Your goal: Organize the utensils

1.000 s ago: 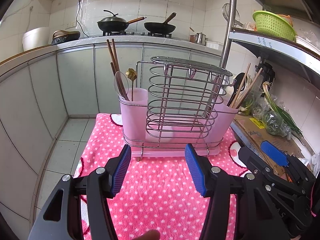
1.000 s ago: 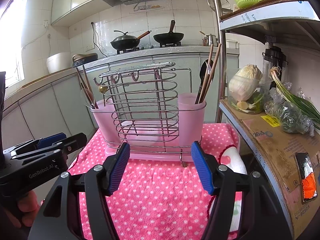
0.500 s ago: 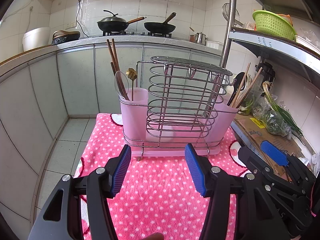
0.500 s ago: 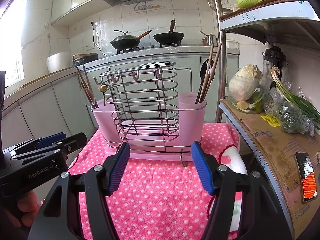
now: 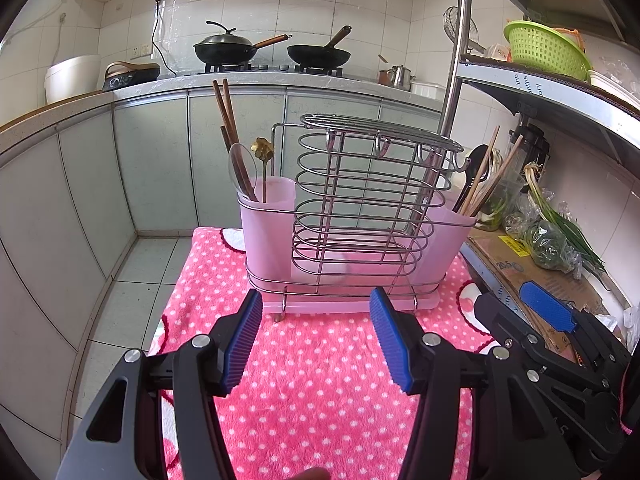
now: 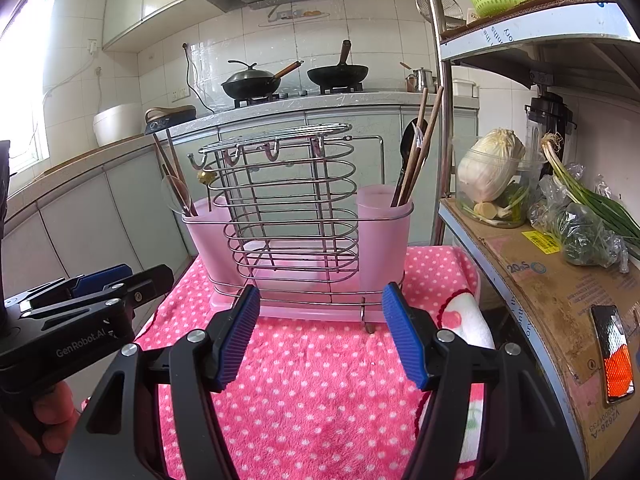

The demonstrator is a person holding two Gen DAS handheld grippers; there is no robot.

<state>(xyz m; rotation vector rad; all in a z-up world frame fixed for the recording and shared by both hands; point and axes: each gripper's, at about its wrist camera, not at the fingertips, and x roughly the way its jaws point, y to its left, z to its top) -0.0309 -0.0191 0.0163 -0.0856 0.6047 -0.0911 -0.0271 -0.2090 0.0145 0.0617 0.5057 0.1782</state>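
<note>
Frankly, nothing has shifted over the last second. From my left tool (image 5: 316,336), released and empty, the wire utensil rack (image 5: 356,208) stands straight ahead on the pink dotted towel (image 5: 320,380). Its pink cup ahead-left (image 5: 266,216) holds dark chopsticks (image 5: 226,116), a clear spoon (image 5: 241,168) and a gold spoon (image 5: 262,152). Every utensil already stands in a cup, which fits either a finished sorting or one still due.

From my right tool (image 6: 320,336), likewise released and holding nothing, the cup ahead-right (image 6: 384,232) shows plainly with wooden chopsticks (image 6: 424,136) and a black spoon (image 6: 412,136). Only this view shows my left tool's side (image 6: 80,312) and the hand (image 6: 48,424) gripping it.
</note>
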